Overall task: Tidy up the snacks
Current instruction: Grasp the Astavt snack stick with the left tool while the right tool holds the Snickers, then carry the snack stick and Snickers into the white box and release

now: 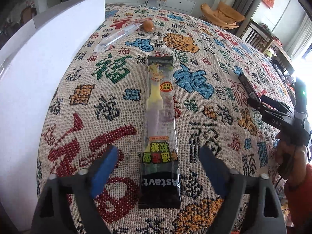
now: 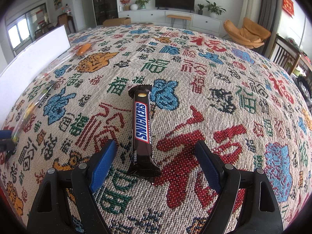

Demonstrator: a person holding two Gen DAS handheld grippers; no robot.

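Jaws apart on both my grippers: left gripper (image 1: 159, 154) straddles the gummy candy pack (image 1: 159, 128), right gripper (image 2: 156, 152) straddles the Snickers bar (image 2: 141, 130), neither pressing.

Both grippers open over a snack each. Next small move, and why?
Probably lower the left gripper and close on the long gummy candy pack. The pack lies flat on the patterned cloth, lengthwise between the open jaws, untouched. The right gripper is likewise open around the Snickers bar and could follow. The white box at the left may be the destination.
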